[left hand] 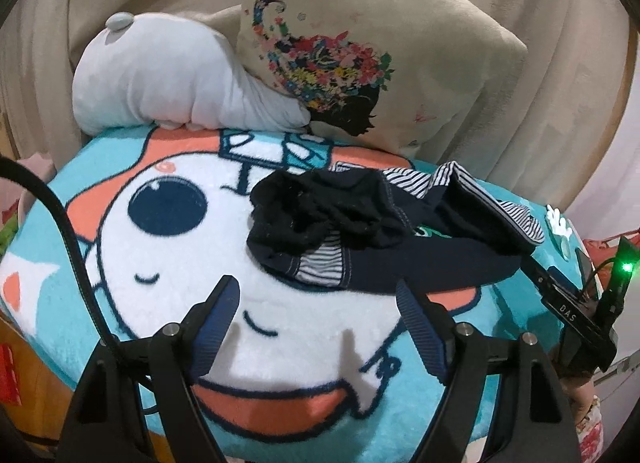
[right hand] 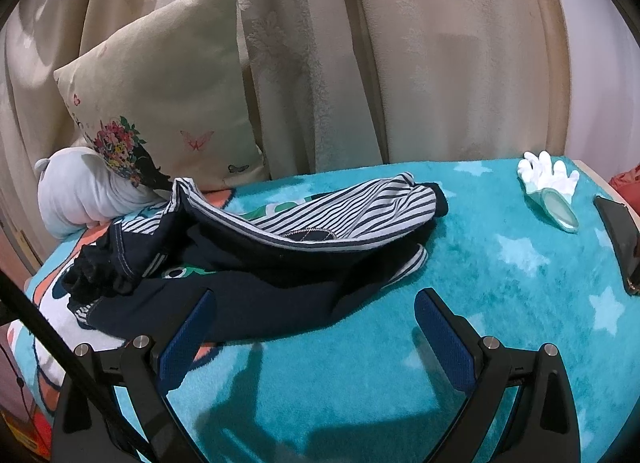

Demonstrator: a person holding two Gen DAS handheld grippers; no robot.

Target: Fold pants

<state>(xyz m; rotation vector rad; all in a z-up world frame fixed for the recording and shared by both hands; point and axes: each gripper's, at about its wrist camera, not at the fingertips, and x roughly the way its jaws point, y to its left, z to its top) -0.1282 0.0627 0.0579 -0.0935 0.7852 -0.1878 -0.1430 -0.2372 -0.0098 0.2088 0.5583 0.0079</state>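
Both my left tool (left hand: 316, 295) and right tool (right hand: 314, 311) gape empty just short of the crumpled pants (right hand: 256, 247), so I risk pinching the fleece blanket (right hand: 360, 363) beneath too.

Black left gripper (left hand: 316, 297) (silver screws) with ribbed blue pads (left hand: 218, 319).

Probably a home bedroom: beige curtains (right hand: 360, 63), a floral cushion (left hand: 360, 63) and a cartoon fleece blanket (right hand: 440, 303).
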